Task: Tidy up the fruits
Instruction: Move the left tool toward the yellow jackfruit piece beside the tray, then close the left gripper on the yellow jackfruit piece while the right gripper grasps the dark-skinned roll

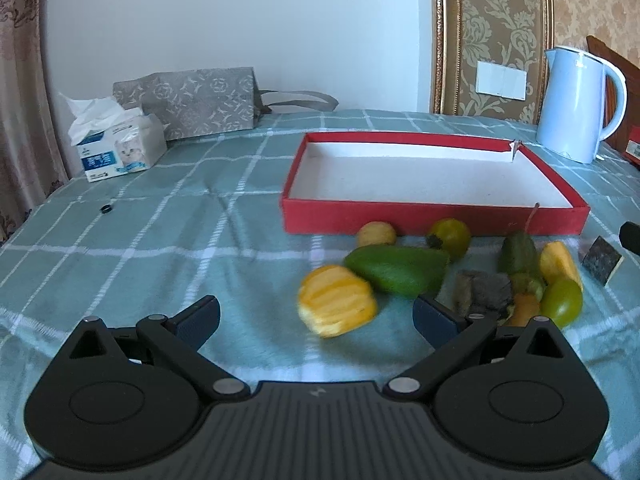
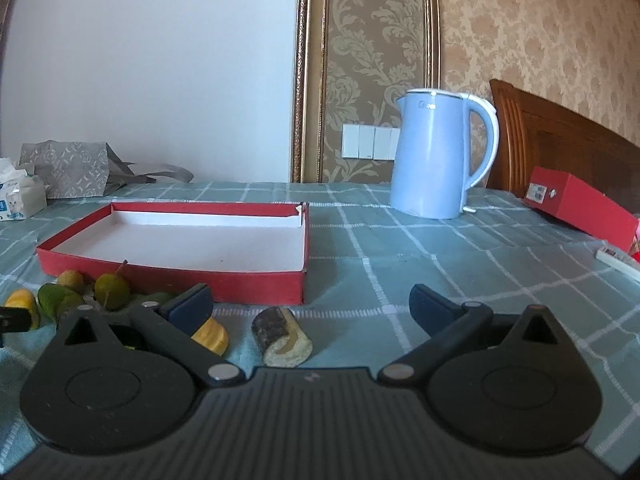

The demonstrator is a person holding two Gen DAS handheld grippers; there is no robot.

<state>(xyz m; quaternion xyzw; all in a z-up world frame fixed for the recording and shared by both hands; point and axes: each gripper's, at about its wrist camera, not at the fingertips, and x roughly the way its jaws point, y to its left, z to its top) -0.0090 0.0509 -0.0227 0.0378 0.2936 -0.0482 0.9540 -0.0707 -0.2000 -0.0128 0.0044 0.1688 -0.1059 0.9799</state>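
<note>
Both grippers low over the table [image 1: 140, 216], fingers wide, nothing held.

Left gripper [image 1: 316, 314] faces a ribbed yellow fruit [image 1: 337, 306] lying just ahead between its fingers; it looks blurred. Green mango [image 1: 396, 270] and the other fruits are bunched on the cloth just in front of the red tray [image 1: 434, 220], none inside it. Right gripper [image 2: 310, 306] sits over a dark-skinned cut piece [image 2: 282, 336]; kettle [image 2: 440, 152] stands behind.

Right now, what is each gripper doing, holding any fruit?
Left gripper: open, holding nothing; the yellow ridged fruit lies between its fingers.
Right gripper: open, holding nothing.
</note>
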